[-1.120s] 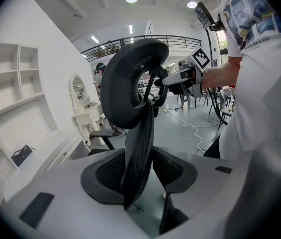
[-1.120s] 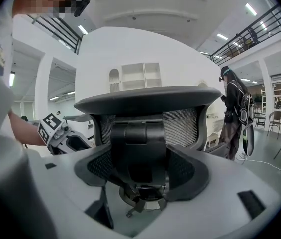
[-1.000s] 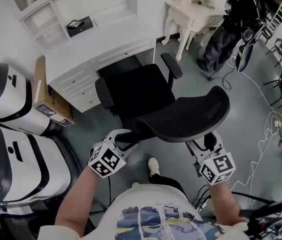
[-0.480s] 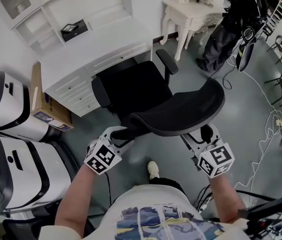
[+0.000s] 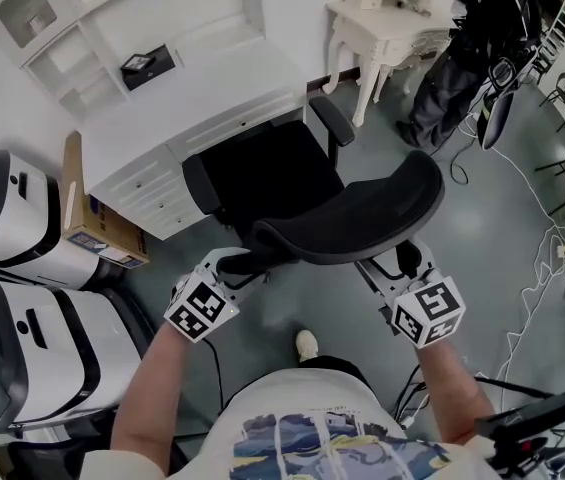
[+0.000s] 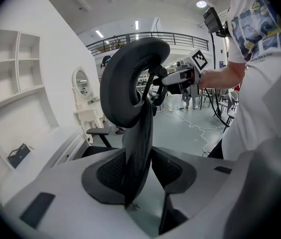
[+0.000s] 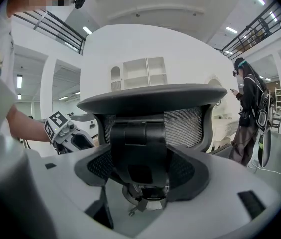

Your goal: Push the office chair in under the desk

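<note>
The black office chair has its seat (image 5: 262, 173) partly under the white desk (image 5: 192, 103); its curved mesh backrest (image 5: 357, 223) faces me. My left gripper (image 5: 230, 266) is shut on the backrest's left edge (image 6: 138, 148), which stands upright between its pads (image 6: 105, 176). My right gripper (image 5: 394, 266) reaches in behind the backrest. Its wide-set jaws close on the black support bracket (image 7: 140, 151) at the middle of the chair's back. The left gripper (image 7: 63, 128) shows at the left of the right gripper view, and the right gripper (image 6: 182, 76) at the upper right of the left gripper view.
A cardboard box (image 5: 87, 208) leans beside the desk's drawers. Two white machines (image 5: 17, 223) (image 5: 37, 348) stand at the left. An ornate white table (image 5: 382, 23) and a standing person (image 5: 462, 58) are at the back right. Cables (image 5: 532, 258) trail over the floor at right.
The chair has rolled toward the desk with its seat further under it. Both grippers have moved the same way, still on the backrest.
</note>
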Demonstrator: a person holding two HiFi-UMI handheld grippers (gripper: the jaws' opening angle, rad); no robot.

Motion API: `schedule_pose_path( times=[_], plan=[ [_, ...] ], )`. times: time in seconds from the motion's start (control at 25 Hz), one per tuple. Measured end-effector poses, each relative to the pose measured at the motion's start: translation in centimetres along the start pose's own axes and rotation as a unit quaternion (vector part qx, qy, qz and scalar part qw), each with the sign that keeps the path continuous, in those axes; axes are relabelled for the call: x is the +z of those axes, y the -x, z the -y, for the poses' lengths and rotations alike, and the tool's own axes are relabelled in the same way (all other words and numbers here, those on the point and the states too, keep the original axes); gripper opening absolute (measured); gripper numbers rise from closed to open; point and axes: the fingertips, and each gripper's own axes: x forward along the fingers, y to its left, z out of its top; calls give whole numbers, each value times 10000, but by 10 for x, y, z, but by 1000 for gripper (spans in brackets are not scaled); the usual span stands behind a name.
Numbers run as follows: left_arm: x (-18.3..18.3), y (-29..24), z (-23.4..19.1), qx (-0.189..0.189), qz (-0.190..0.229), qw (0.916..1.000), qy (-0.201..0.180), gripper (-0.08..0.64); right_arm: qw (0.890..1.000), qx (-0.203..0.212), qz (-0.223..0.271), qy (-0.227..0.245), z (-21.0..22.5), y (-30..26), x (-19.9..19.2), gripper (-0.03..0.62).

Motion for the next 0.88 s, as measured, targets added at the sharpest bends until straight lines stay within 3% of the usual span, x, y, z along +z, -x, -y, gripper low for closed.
schedule_pose_path(
  times=[0.88],
  plan=[
    [7,-19,-44,277,-36,9992,271,207,9996,197,203,38,25,-38,17,321]
  ],
)
